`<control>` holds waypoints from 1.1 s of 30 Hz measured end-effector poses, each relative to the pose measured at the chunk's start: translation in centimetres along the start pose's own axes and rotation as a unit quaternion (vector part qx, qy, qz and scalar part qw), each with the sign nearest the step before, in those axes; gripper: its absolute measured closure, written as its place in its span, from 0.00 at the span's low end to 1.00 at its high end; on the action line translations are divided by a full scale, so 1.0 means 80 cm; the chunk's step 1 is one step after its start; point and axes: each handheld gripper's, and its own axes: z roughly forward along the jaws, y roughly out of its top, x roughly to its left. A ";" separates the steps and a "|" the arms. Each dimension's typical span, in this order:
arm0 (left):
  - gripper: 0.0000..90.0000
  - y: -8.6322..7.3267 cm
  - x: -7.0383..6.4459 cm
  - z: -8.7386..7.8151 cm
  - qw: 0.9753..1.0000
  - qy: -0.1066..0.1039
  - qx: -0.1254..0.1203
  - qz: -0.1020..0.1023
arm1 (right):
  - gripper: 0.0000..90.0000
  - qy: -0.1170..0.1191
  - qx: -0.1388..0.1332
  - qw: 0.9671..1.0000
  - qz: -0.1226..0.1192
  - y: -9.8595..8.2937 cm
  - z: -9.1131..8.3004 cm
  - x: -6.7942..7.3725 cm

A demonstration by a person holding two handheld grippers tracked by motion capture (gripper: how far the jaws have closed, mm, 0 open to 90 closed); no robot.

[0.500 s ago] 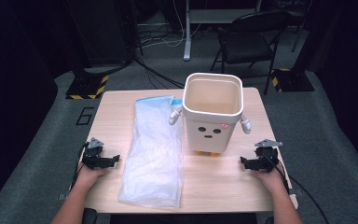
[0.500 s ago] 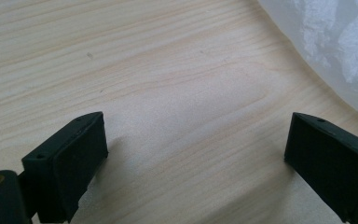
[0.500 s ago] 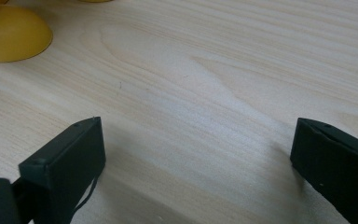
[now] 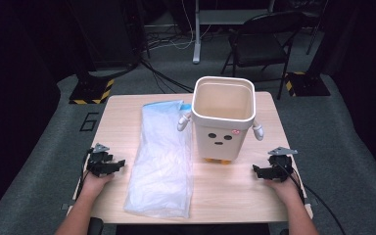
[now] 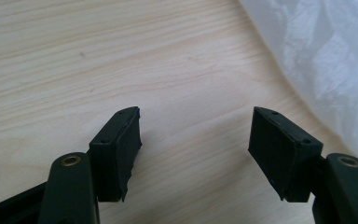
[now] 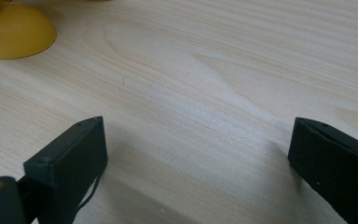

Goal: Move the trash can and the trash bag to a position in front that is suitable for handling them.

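**Both tools open and empty beside the bag and bin**

High view puts our two hands at the near edge of the surface point(image 4: 127, 105), each holding a tool low over the wood. Our left tool point(image 4: 120, 163) sits near the left edge, jaws spread and gripping nothing, pointing toward the clear plastic bag point(image 4: 162, 161) just beside it. From the left gripper view, we see that same left tool point(image 5: 193, 149) with bare wood between its jaws and the bag's point(image 5: 326, 56) rumpled edge close to the right jaw, not touching it.

Our right tool point(image 4: 255, 171) rests near the right edge, jaws also wide apart and empty. The right gripper view shows it point(image 6: 198, 158) above plain wood, with a yellow foot point(image 6: 16, 30) of the bin ahead.

Farther on, the bag lies flat and lengthwise down the middle. Just beside it stands the cream bin point(image 4: 223, 120), upright, open-topped, with a printed face and small arms. Beyond the surface we see a folding chair point(image 4: 259, 41) on the floor.
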 end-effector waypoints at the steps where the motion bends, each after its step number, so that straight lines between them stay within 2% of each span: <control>1: 0.38 0.005 -0.007 -0.002 1.000 -0.009 -0.006 -0.007 | 0.05 0.000 -0.002 1.000 -0.005 -0.001 0.000 -0.001; 2: 0.38 0.005 -0.007 -0.002 1.000 -0.009 -0.006 -0.007 | 0.05 0.000 -0.002 1.000 -0.005 -0.001 0.000 -0.001; 3: 0.38 0.009 -0.017 -0.003 1.000 -0.021 -0.014 -0.005 | 0.05 0.000 -0.002 1.000 -0.004 -0.001 0.000 0.000; 6: 0.38 0.013 -0.034 -0.004 0.999 -0.036 -0.019 0.016 | 0.05 -0.001 0.000 1.000 -0.002 -0.001 0.000 0.000; 8: 0.38 0.014 -0.039 -0.004 0.999 -0.039 -0.018 0.024 | 0.05 -0.002 -0.001 1.000 -0.001 0.000 0.000 0.001; 10: 0.38 0.017 -0.050 -0.001 0.997 -0.060 -0.019 0.035 | 0.05 -0.005 -0.003 1.000 0.005 0.000 0.000 0.002; 12: 0.37 0.017 -0.055 0.003 0.996 -0.080 -0.017 0.033 | 0.05 -0.005 -0.004 1.000 0.002 0.000 0.001 0.001; 14: 0.35 0.018 -0.059 0.006 0.996 -0.077 -0.013 0.034 | 0.05 -0.005 -0.003 1.000 0.003 0.000 0.001 0.001; 18: 0.35 0.018 -0.061 0.014 0.996 -0.091 -0.004 0.017 | 0.05 -0.001 -0.002 1.000 -0.010 0.000 0.001 0.000; 20: 0.36 0.018 -0.062 0.015 0.996 -0.091 0.000 0.014 | 0.05 -0.001 -0.002 1.000 -0.010 0.000 0.001 0.000; 23: 0.36 0.017 -0.069 0.021 0.996 -0.078 0.009 0.031 | 0.05 0.000 -0.001 1.000 -0.007 0.000 0.000 0.001; 25: 0.36 0.017 -0.076 0.024 0.996 -0.066 0.013 0.054 | 0.05 -0.003 -0.003 1.000 0.002 0.001 0.001 0.002; 26: 0.36 0.016 -0.080 0.027 0.996 -0.063 0.020 0.061 | 0.05 0.000 0.000 1.000 -0.003 0.000 0.001 0.002; 27: 0.35 0.016 -0.083 0.027 0.995 -0.056 0.019 0.077 | 0.05 -0.001 -0.001 1.000 -0.002 0.000 0.001 0.002; 29: 0.41 0.015 -0.089 0.028 0.994 -0.045 0.016 0.098 | 0.05 -0.001 -0.001 1.000 -0.002 0.001 0.001 0.002; 33: 0.57 0.014 -0.090 0.027 0.993 -0.051 0.012 0.103 | 0.05 -0.002 -0.001 1.000 -0.001 0.001 0.001 0.002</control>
